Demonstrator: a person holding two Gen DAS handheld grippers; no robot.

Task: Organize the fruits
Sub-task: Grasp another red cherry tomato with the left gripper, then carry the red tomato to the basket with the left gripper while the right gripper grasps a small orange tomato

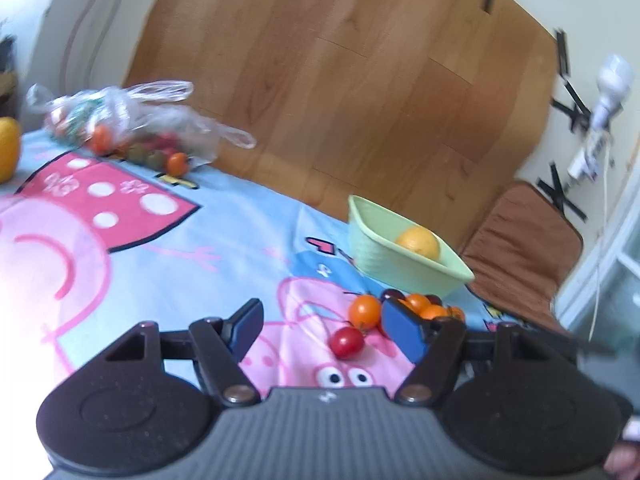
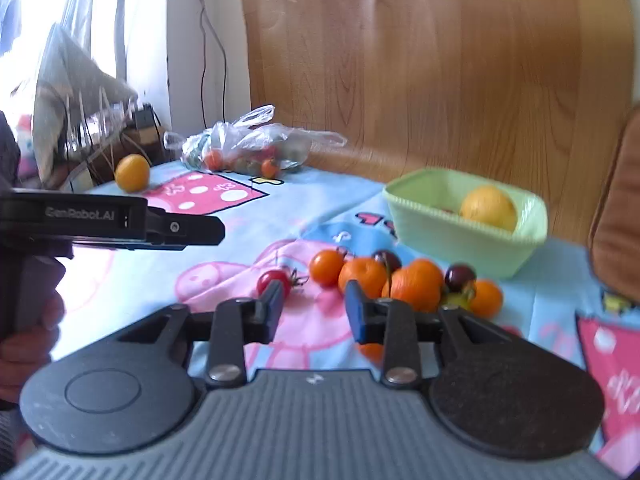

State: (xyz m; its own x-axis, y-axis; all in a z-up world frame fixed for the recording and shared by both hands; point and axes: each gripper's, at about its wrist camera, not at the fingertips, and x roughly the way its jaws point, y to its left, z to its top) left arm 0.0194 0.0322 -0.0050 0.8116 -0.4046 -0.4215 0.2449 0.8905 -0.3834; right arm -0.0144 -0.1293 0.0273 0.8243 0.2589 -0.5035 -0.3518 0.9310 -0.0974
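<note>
The left tool (image 1: 324, 326) hangs over the table (image 1: 224, 232), which has a blue cloth with a pink cartoon pig on it. Its two blue fingers are wide apart and hold nothing. A red cherry tomato (image 1: 346, 342) lies on the cloth in the gap between them, not touching either finger. Just past it, at 1 o'clock, sits an orange cherry tomato (image 1: 364, 311), and more small orange and dark fruits (image 1: 430, 307) are bunched up behind the right finger.

The right tool (image 2: 314, 300) is also held apart and empty. The red cherry tomato (image 2: 273, 281) is just behind its left fingertip. The pile of small orange and dark fruits (image 2: 416, 284) lies at 1 o'clock, close to the right fingertip.

A light green basket (image 2: 452, 236) stands on the cloth at 2 o'clock from the pile, with one big yellow-orange fruit (image 2: 489, 207) inside it. Far off at 11 o'clock lies a clear plastic bag (image 2: 248, 144) with more little tomatoes in and beside it. Another big orange fruit (image 2: 132, 172) sits alone at 10 o'clock, near the table's far edge.
</note>
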